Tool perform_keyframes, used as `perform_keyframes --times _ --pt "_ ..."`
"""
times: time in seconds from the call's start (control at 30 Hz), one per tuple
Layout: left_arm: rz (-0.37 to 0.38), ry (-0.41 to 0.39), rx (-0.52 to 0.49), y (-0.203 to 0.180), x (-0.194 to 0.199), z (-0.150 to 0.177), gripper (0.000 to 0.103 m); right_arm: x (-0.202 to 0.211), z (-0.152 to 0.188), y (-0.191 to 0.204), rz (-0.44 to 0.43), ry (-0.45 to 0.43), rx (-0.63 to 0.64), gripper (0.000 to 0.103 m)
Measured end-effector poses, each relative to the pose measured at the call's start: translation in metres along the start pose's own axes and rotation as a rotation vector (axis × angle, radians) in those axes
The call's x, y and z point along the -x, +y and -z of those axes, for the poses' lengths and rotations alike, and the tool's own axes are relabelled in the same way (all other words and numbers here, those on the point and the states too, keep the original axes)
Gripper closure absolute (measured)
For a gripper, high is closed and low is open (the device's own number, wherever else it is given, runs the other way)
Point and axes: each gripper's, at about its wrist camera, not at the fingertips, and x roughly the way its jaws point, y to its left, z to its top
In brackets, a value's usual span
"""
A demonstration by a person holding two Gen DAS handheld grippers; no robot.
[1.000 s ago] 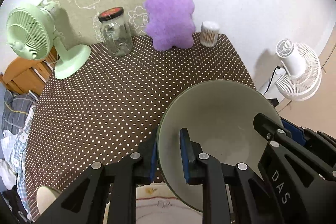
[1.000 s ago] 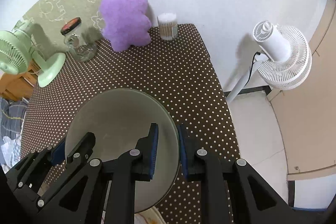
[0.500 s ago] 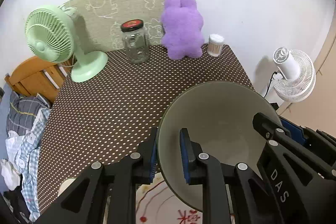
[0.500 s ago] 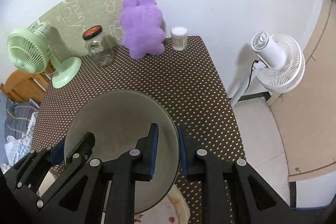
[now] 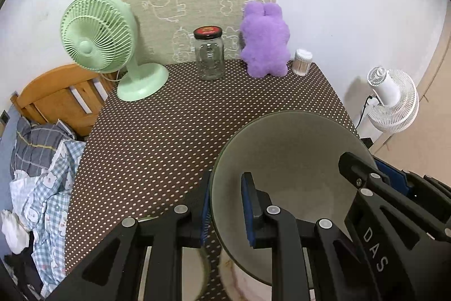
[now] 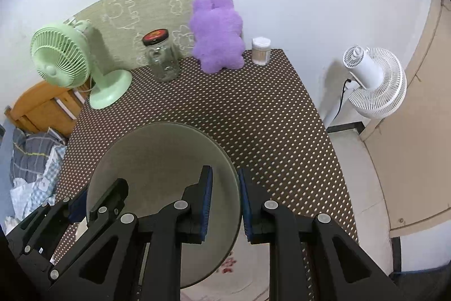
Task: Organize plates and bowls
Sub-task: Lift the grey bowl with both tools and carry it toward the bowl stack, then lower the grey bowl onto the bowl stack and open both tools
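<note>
A wide grey-green bowl [image 5: 287, 160] is held in the air above the near part of the dotted table [image 5: 183, 126]. My left gripper [image 5: 225, 205] is shut on the bowl's left rim. My right gripper [image 6: 225, 196] is shut on the bowl's [image 6: 157, 160] right rim, and shows in the left wrist view [image 5: 375, 188] too. Under the bowl, a white dish with red marks [image 6: 239, 267] shows at the bottom edge, mostly hidden.
At the table's back stand a green desk fan [image 5: 98, 41], a glass jar with a red lid [image 5: 210, 52], a purple plush toy [image 5: 265, 38] and a cotton swab tub [image 5: 303, 61]. A white floor fan [image 6: 372, 75] stands right of the table. Clothes and a wooden frame [image 5: 53, 103] lie left.
Both grippers have risen and pulled back with the bowl held between them. The table's back objects look smaller and farther, and more of the table shows.
</note>
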Motion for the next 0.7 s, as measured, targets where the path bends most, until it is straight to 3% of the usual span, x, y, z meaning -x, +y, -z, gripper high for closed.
perform_keyframes --times 0.7 --pt "0.002 0.042 0.01 0.096 0.009 0.045 0.087 0.007 0.06 0.095 -0.011 0.042 0.014 0.08"
